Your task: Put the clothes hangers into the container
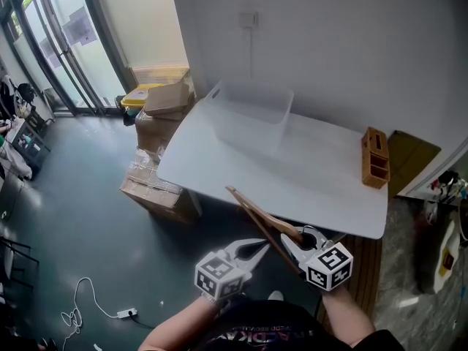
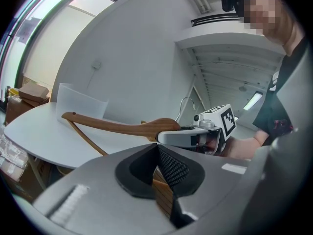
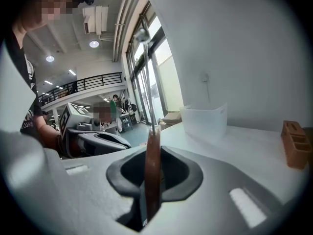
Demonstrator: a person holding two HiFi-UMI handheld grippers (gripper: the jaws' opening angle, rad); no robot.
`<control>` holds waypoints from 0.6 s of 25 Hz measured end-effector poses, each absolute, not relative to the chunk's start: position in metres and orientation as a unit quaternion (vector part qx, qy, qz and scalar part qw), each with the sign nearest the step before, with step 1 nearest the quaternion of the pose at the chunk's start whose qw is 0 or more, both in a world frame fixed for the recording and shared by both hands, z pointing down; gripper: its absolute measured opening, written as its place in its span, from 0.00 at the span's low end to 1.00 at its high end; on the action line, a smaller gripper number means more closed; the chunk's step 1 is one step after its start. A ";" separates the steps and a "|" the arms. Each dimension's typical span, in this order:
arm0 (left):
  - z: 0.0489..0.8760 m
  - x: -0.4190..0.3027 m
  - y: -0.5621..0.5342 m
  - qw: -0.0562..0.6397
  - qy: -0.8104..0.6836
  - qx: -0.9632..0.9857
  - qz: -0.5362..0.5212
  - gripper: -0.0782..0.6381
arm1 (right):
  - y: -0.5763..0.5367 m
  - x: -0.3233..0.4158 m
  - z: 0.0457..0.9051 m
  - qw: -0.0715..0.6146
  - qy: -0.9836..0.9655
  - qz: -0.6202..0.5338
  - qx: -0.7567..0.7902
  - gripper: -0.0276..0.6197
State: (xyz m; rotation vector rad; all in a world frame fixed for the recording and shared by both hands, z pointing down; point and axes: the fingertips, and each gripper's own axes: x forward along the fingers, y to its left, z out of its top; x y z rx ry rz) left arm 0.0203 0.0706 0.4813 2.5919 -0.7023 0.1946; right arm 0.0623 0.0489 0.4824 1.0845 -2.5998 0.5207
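A wooden clothes hanger (image 1: 257, 216) with a metal hook is held in the air just short of the white table's (image 1: 322, 181) near edge. My right gripper (image 1: 289, 241) is shut on its middle, below the hook; in the right gripper view the hanger (image 3: 151, 165) stands edge-on between the jaws. My left gripper (image 1: 257, 249) sits close beside it, shut on the hanger's near wooden end (image 2: 164, 192). The hanger's far arm (image 2: 112, 126) points toward the translucent container (image 1: 252, 119), which stands empty at the table's back.
A wooden desk organiser (image 1: 374, 157) stands at the table's right edge. Cardboard boxes (image 1: 162, 115) and packs are stacked left of the table, with a yellow bin (image 1: 139, 93) behind. A white cable (image 1: 80, 309) lies on the dark floor. The wall runs behind the table.
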 end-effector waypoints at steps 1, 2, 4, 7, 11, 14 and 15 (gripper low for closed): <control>0.481 0.017 0.067 0.223 -0.254 0.939 0.070 0.12 | 0.045 0.059 0.481 0.139 -0.899 0.178 0.376 0.13; 0.481 0.013 0.064 0.223 -0.254 0.939 0.070 0.12 | 0.041 0.056 0.480 0.139 -0.899 0.175 0.377 0.13; 0.481 0.004 0.058 0.223 -0.253 0.939 0.070 0.12 | 0.034 0.049 0.477 0.140 -0.899 0.169 0.380 0.13; 0.482 -0.007 0.046 0.222 -0.251 0.940 0.071 0.12 | 0.023 0.039 0.474 0.140 -0.898 0.161 0.384 0.13; 0.479 -0.020 0.029 0.216 -0.243 0.943 0.069 0.12 | 0.009 0.025 0.470 0.142 -0.896 0.150 0.394 0.13; 0.475 -0.029 0.016 0.210 -0.236 0.946 0.070 0.12 | -0.001 0.016 0.466 0.142 -0.894 0.139 0.400 0.13; 0.474 -0.031 0.012 0.208 -0.234 0.947 0.071 0.12 | -0.005 0.014 0.464 0.142 -0.894 0.137 0.402 0.13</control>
